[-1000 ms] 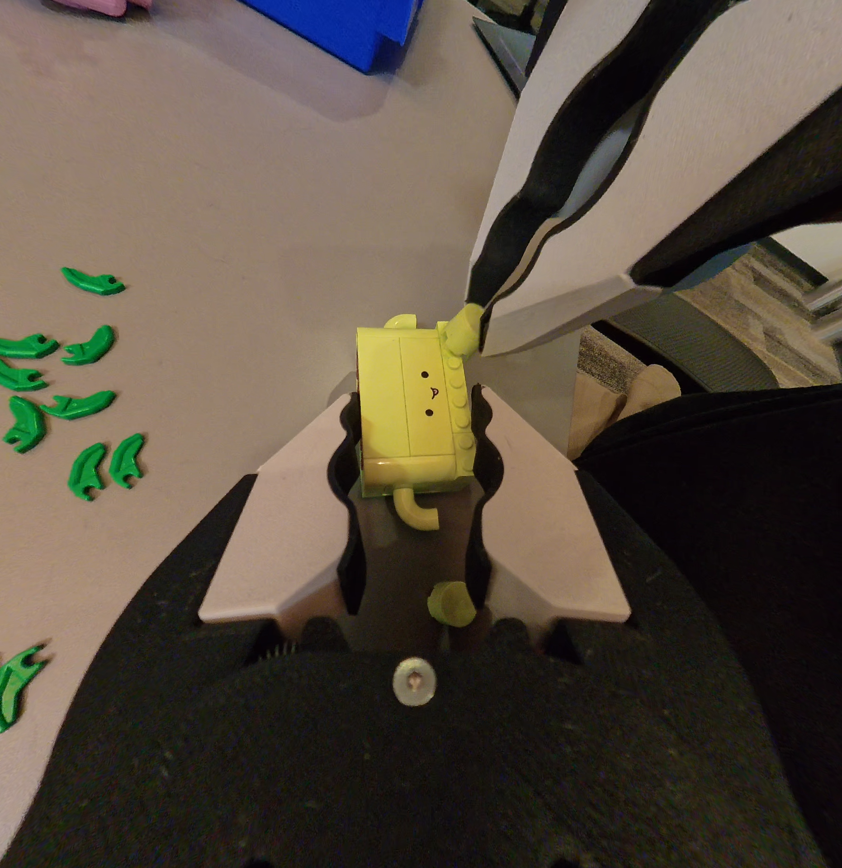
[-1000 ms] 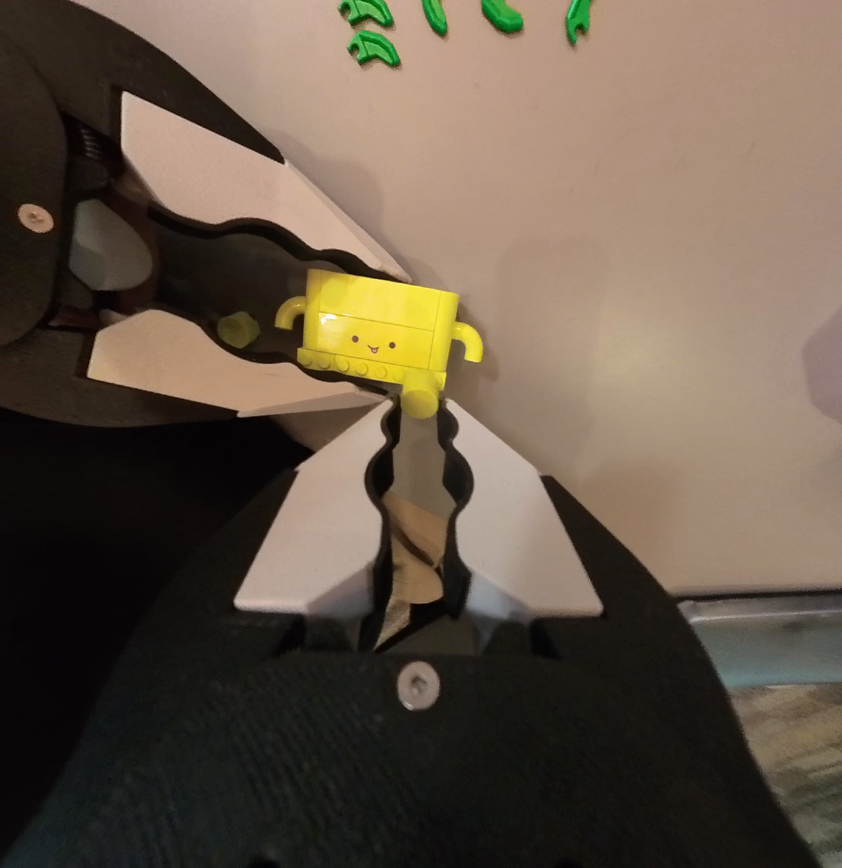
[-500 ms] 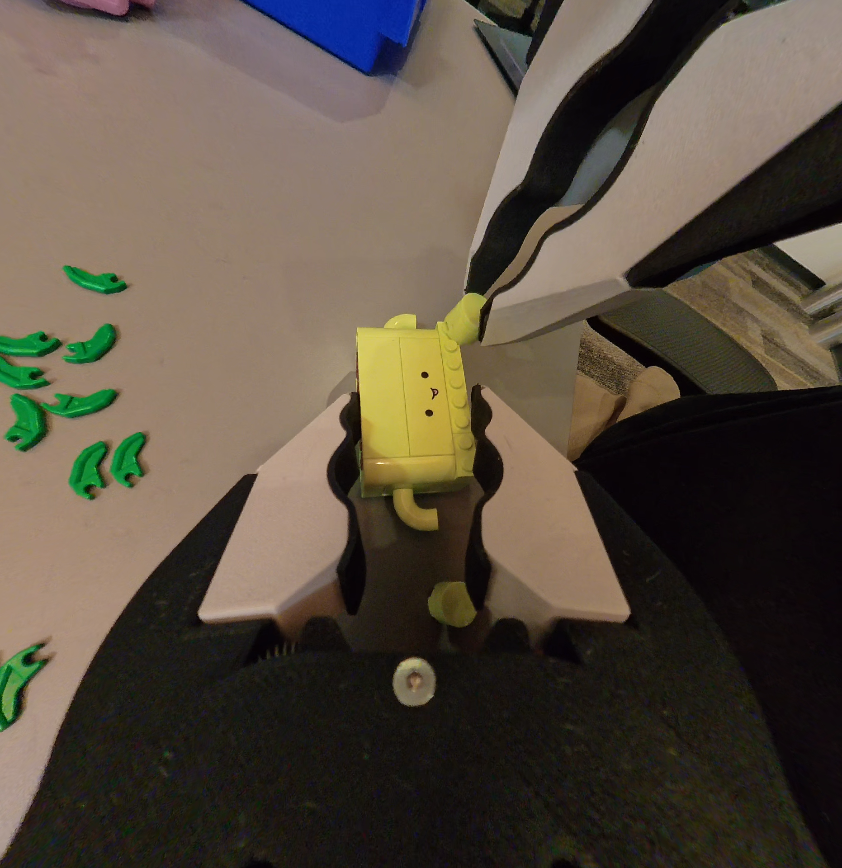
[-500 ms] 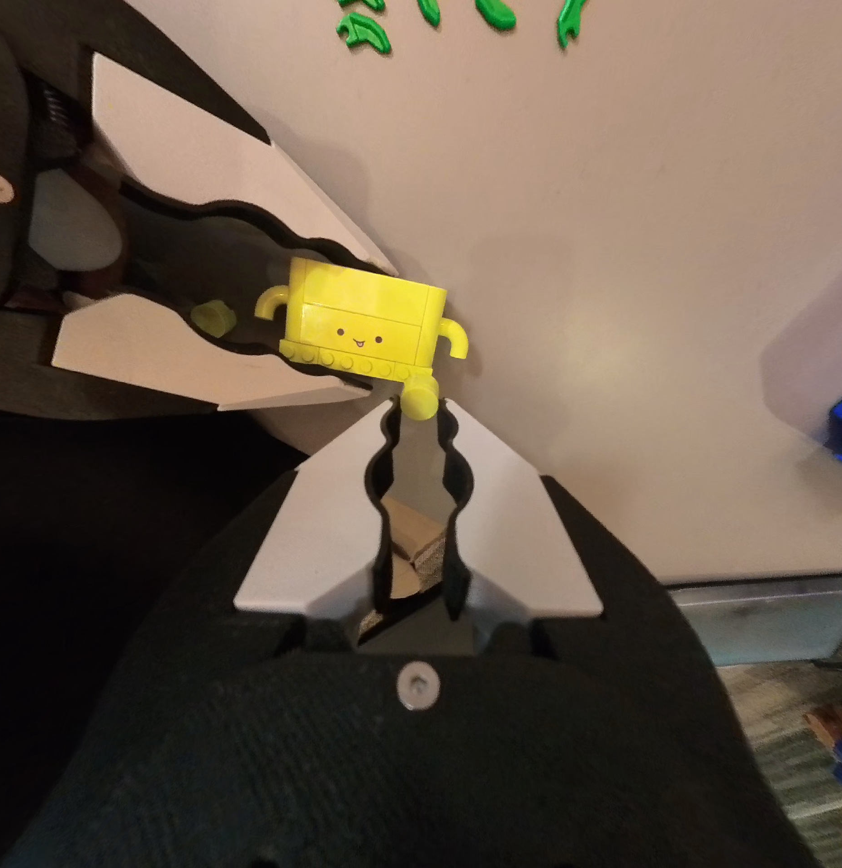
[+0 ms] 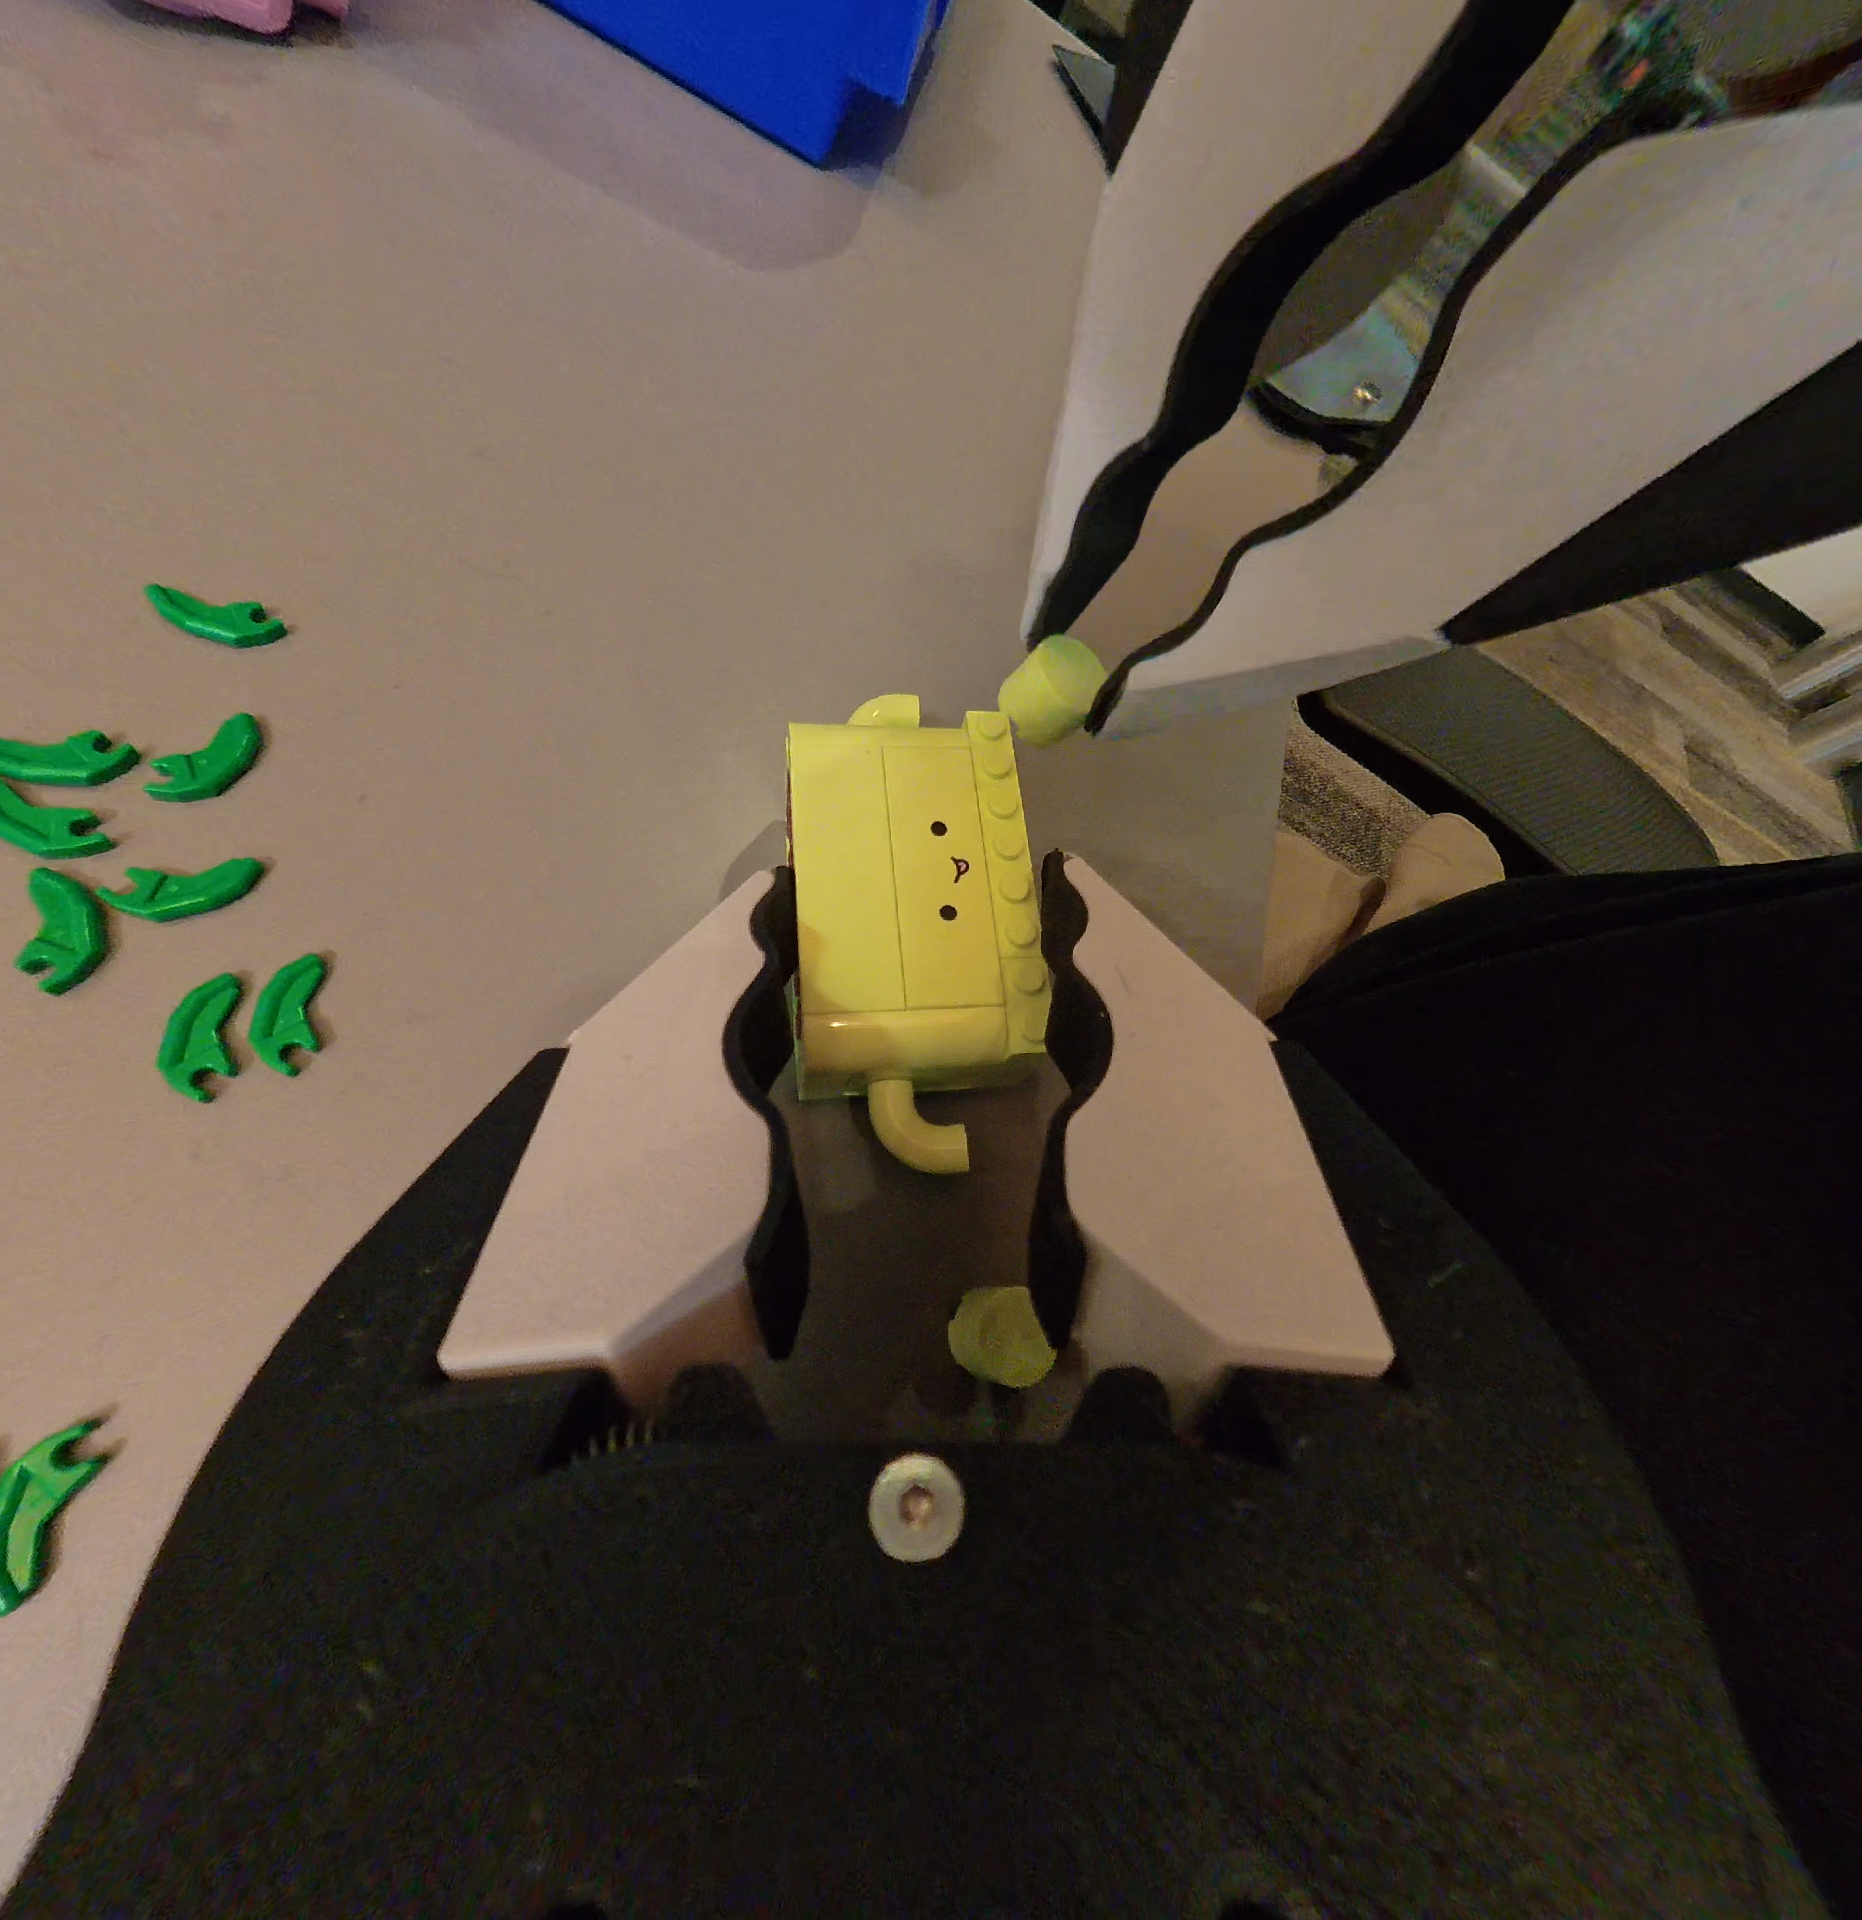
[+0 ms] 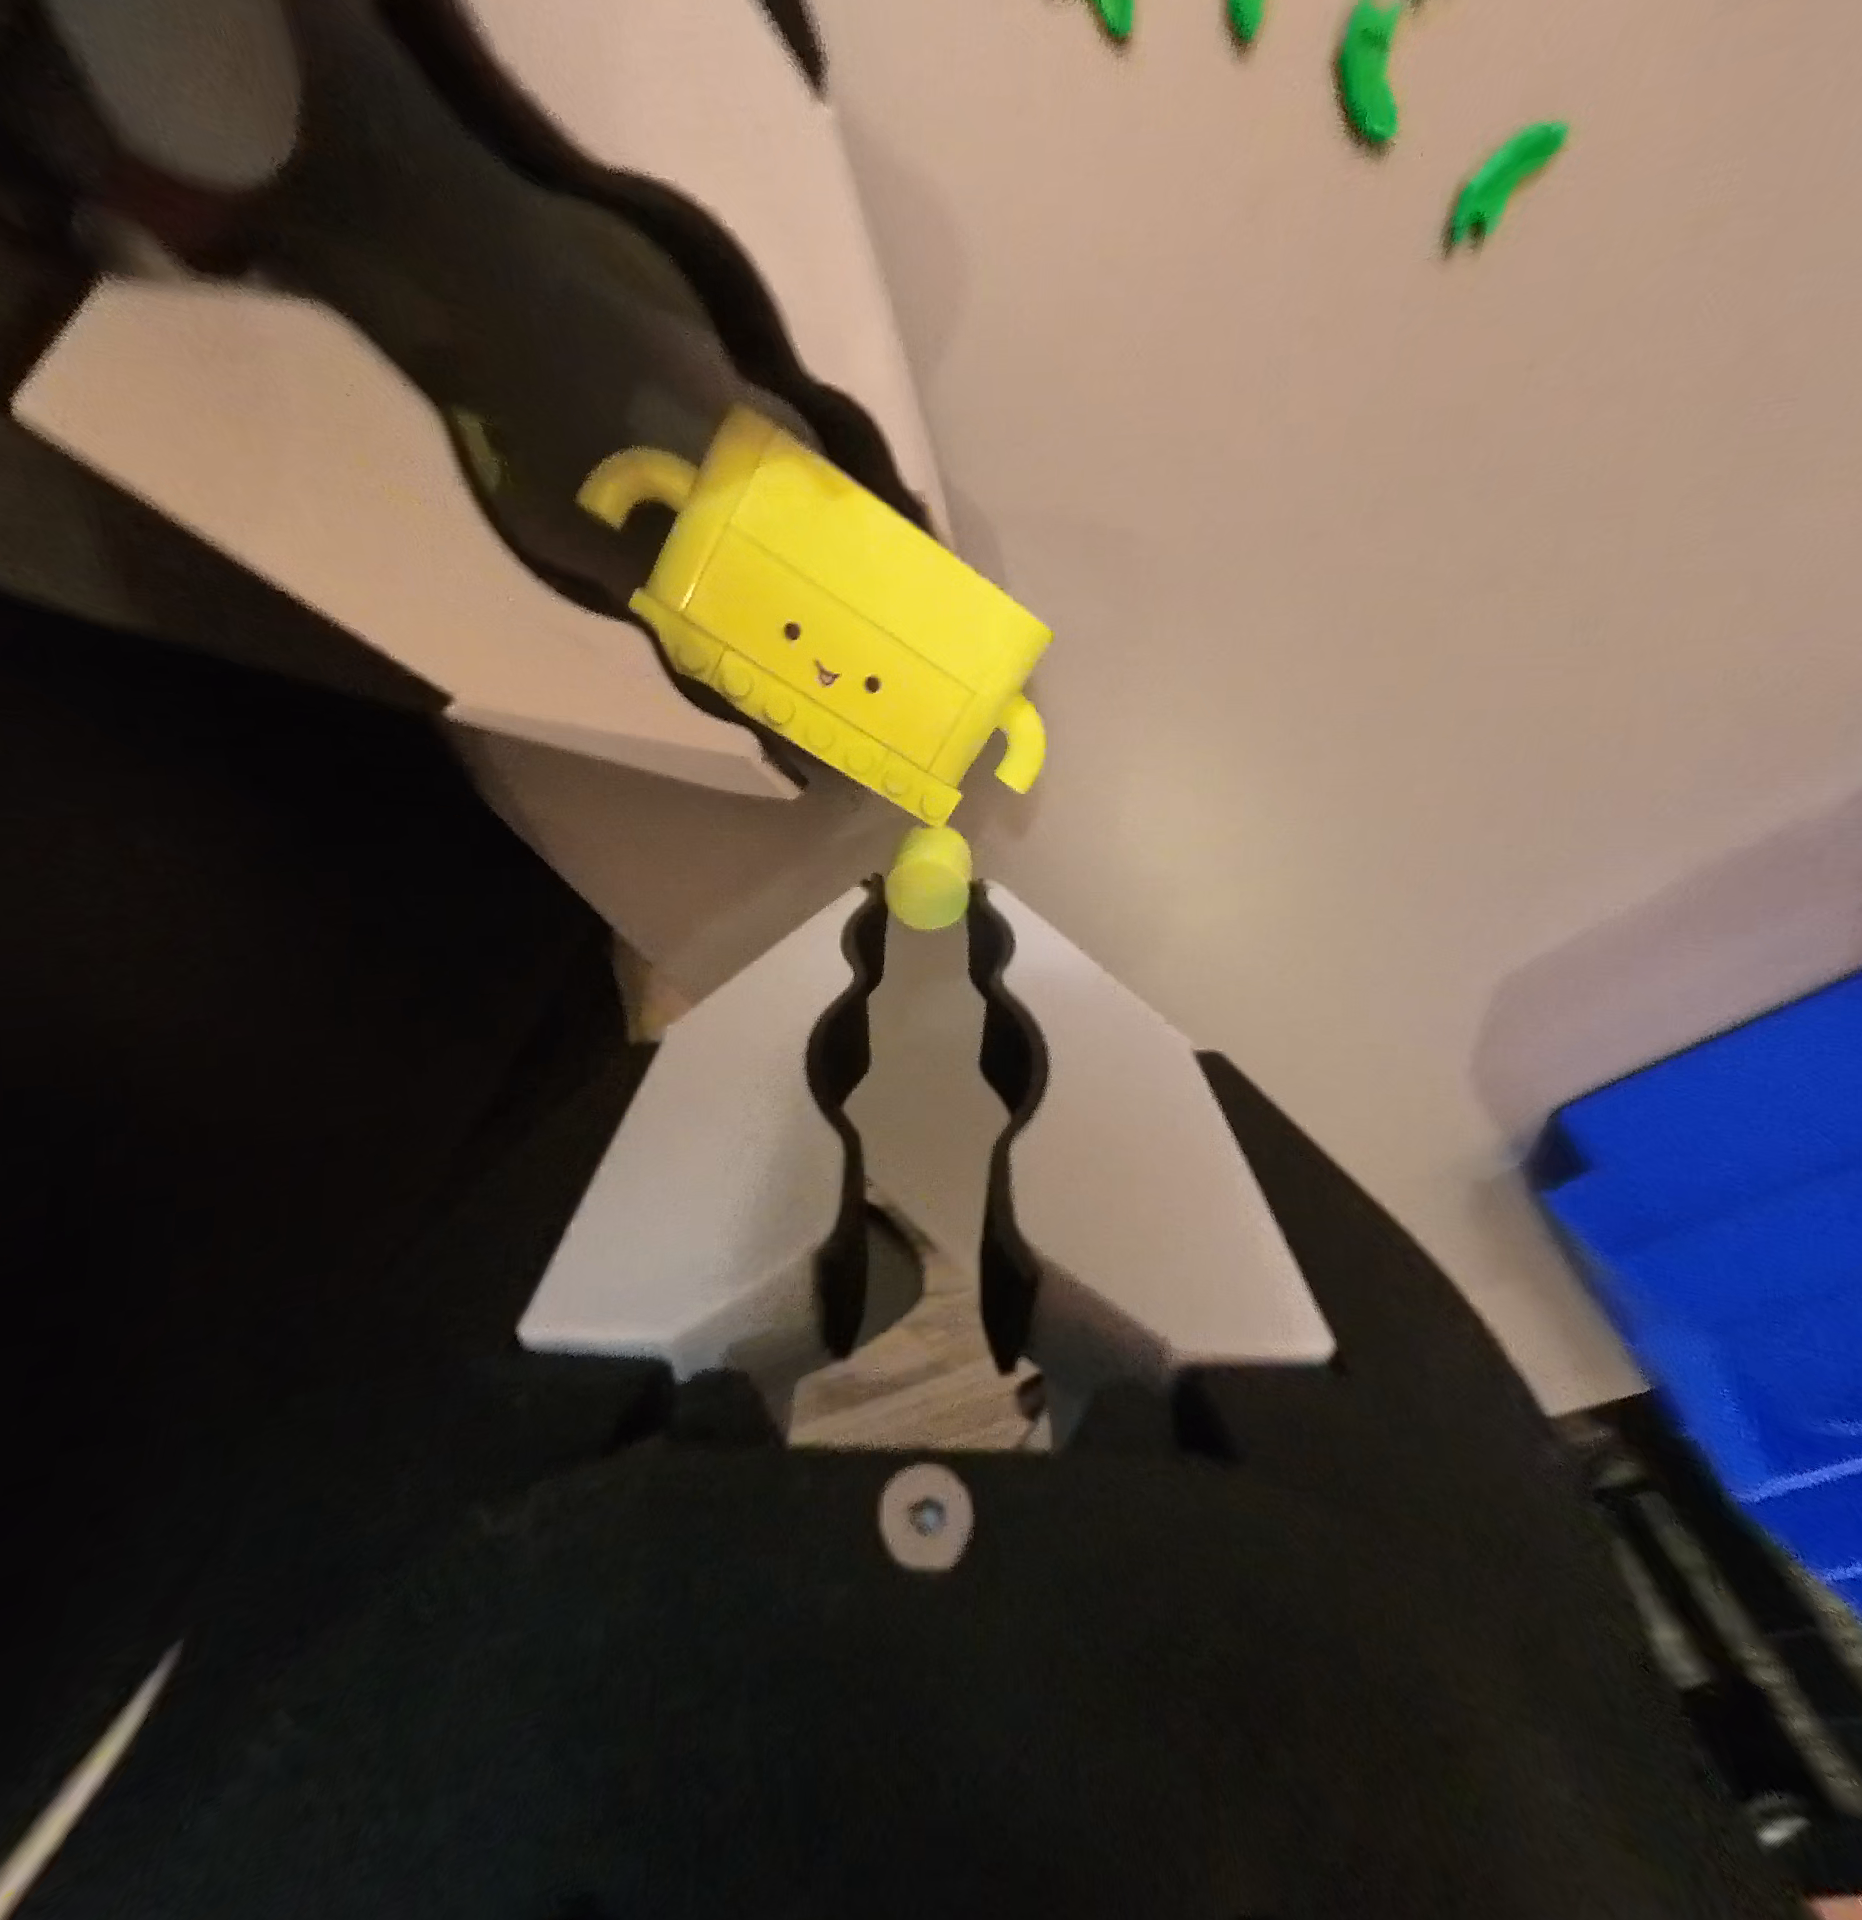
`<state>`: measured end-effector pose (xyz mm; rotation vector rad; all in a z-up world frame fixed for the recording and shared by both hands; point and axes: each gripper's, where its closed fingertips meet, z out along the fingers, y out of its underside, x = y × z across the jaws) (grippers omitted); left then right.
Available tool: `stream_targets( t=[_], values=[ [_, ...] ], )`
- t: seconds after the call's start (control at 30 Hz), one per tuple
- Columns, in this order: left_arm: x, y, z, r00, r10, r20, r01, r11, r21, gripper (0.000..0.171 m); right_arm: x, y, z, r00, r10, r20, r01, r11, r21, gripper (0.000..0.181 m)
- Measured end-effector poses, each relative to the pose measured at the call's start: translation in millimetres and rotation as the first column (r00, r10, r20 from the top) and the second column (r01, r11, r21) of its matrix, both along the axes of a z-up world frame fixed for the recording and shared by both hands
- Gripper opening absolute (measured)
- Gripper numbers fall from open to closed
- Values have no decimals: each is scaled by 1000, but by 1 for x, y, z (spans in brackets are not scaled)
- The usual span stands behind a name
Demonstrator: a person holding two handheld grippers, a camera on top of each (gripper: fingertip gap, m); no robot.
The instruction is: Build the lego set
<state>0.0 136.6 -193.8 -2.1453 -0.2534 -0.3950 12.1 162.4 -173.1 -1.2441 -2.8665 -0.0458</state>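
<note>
Green leaf pieces (image 5: pixel 179 894) lie at the left on the counter (image 5: pixel 491 416). At centre the left tool (image 5: pixel 911 925) clamps the yellow smiling block (image 5: pixel 906 904). Upper right, the right tool (image 5: pixel 1062 681) pinches a round yellow stud (image 5: pixel 1049 688), now lifted off the block's corner: not attached yet, I judge.

Pale grey tabletop (image 5: pixel 511 436), blue bin (image 5: pixel 781 62), office chair (image 5: pixel 1509 769), wood-look floor (image 5: pixel 1675 665)

Both wrist cameras—close—share the yellow block (image 5: pixel 911 914) (image 6: pixel 839 644).
</note>
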Motion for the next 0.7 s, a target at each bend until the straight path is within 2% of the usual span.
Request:
stream_targets(
  t=[0.23, 0.53, 0.7],
  values=[
    [0, 0, 0, 1000, 1, -2, -1, 1000, -1, 47, -8, -9, 11, 972, 234, -27, -235, 967, -94, 14],
    [0, 0, 0, 1000, 0, -2, 0, 1000, 0, 47, -6, -10, 5, 936, 346, 65, -334, 932, -141, 14],
    [0, 0, 0, 1000, -2, 4, 2, 1000, 0, 47, -6, -10, 4, 892, 441, 101, -429, 895, -124, 14]
  ],
)
